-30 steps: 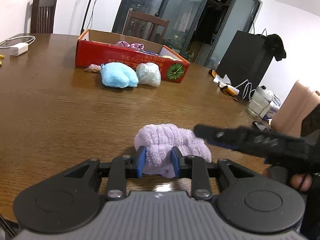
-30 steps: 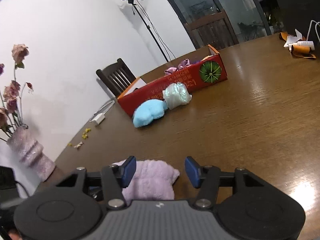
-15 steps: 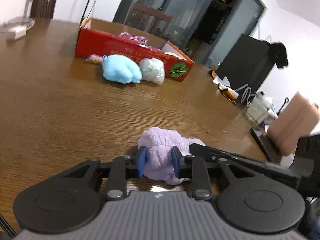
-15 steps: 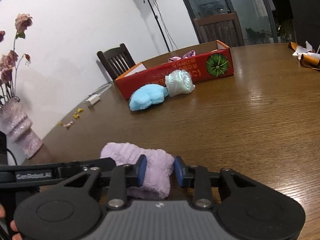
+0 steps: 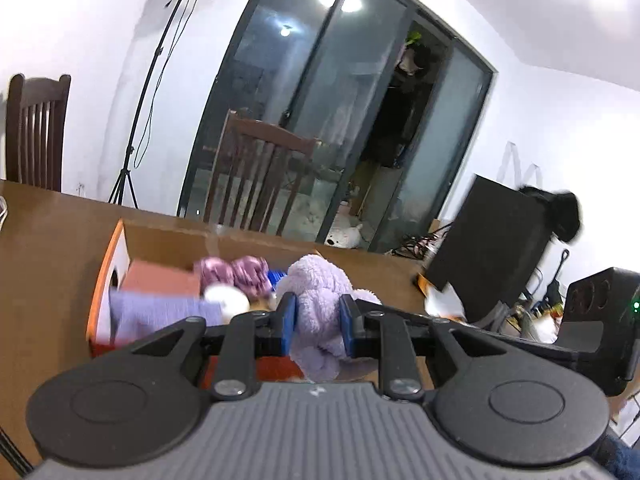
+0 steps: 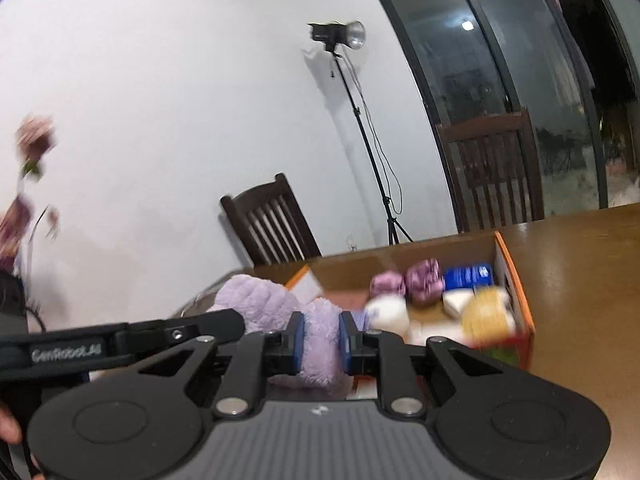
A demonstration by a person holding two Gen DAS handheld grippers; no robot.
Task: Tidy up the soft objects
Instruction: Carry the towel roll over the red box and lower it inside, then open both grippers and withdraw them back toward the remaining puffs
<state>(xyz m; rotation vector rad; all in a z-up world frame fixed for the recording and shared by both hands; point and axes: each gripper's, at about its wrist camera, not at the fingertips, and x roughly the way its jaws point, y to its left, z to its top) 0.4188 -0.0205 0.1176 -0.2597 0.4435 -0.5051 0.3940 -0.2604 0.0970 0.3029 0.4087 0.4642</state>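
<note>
Both claws were clamped on the same fluffy lilac plush cloth (image 5: 320,312)! The left gripper (image 5: 318,324) had its blue pads squeezed into one end of it, and the right gripper (image 6: 322,338) pinched the other end, the soft pile bulging out above and below the pads. The bundle hung clear of the brown wooden table (image 6: 580,280), carried between the two tools, right at the near edge of the red-and-orange cardboard box (image 5: 100,280).

In the left wrist view the right gripper's black finger reached in from the right side and met the cloth just beside the left pads. In the right wrist view the left tool's finger came in from the left the same way.

Inside the box things were crowded: pink-purple fuzzy lumps (image 6: 408,284) near the far wall, a blue packet (image 6: 466,276) by the far right corner, a white round bundle (image 6: 388,314) and a blurred yellow soft thing (image 6: 488,314) toward the near wall. Open tabletop ran off past the box's right-hand wall. Wooden chairs (image 6: 272,224) stood beyond the table's far edge.
</note>
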